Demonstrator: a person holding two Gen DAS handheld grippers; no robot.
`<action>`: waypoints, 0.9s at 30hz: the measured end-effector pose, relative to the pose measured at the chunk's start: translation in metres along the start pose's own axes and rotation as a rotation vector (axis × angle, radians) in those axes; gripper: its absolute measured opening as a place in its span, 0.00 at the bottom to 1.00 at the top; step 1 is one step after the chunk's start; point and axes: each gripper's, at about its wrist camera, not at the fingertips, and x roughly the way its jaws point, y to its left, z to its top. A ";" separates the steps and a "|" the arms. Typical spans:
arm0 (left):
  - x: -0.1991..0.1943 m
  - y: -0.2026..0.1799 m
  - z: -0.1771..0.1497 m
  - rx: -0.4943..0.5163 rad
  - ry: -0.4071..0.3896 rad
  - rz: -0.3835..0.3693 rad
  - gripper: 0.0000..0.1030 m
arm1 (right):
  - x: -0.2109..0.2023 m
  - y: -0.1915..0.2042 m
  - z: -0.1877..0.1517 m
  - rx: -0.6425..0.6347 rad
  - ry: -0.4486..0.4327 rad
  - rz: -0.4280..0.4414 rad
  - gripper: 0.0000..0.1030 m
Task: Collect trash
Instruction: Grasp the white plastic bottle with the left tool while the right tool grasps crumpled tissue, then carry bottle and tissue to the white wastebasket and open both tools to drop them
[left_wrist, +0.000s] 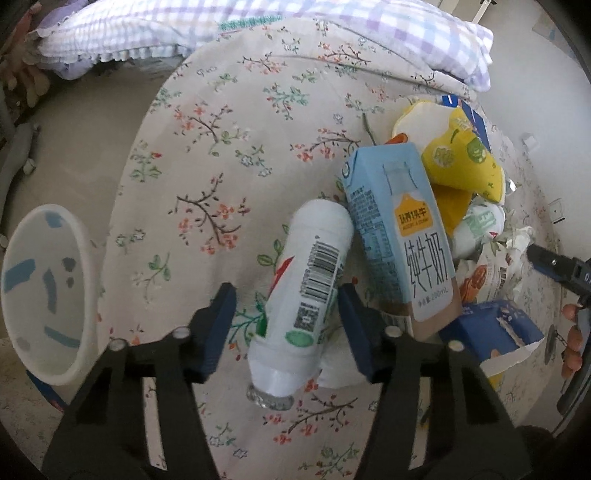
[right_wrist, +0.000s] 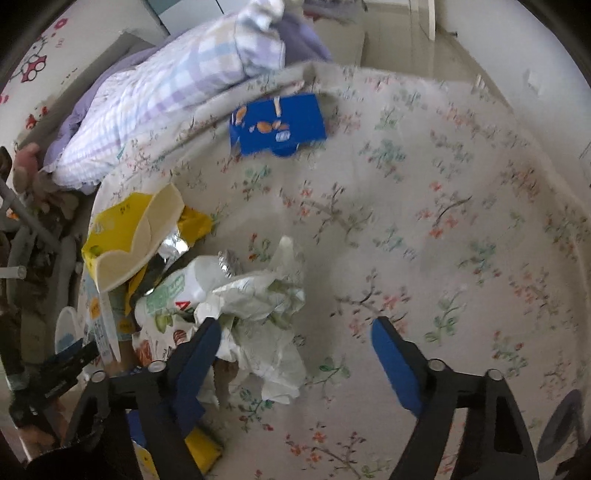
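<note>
A white plastic bottle (left_wrist: 306, 288) with a barcode lies on the floral bedsheet (left_wrist: 229, 177), cap end toward the camera. My left gripper (left_wrist: 286, 314) straddles it, jaws open: the right finger is against the bottle's side and the left finger (left_wrist: 221, 325) stands clear of it. In the right wrist view, crumpled white wrapping (right_wrist: 266, 332) lies between the open jaws of my right gripper (right_wrist: 295, 343), close to the left finger and far from the right one. Neither gripper holds anything.
A light blue milk carton (left_wrist: 399, 236), a yellow snack bag (left_wrist: 461, 162) and a dark blue box (left_wrist: 491, 328) are heaped right of the bottle. A white bin (left_wrist: 44, 291) stands at the left. A blue biscuit box (right_wrist: 277, 123) lies near a checked pillow (right_wrist: 166, 92).
</note>
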 end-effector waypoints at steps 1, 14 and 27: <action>0.000 0.000 0.000 0.000 0.002 -0.002 0.49 | 0.004 0.001 -0.001 0.002 0.015 0.017 0.74; -0.009 -0.005 -0.006 -0.008 -0.024 -0.024 0.38 | 0.014 0.008 -0.009 -0.002 0.040 0.117 0.24; -0.052 0.017 -0.023 -0.052 -0.109 -0.065 0.38 | -0.060 0.000 -0.026 0.001 -0.128 0.121 0.23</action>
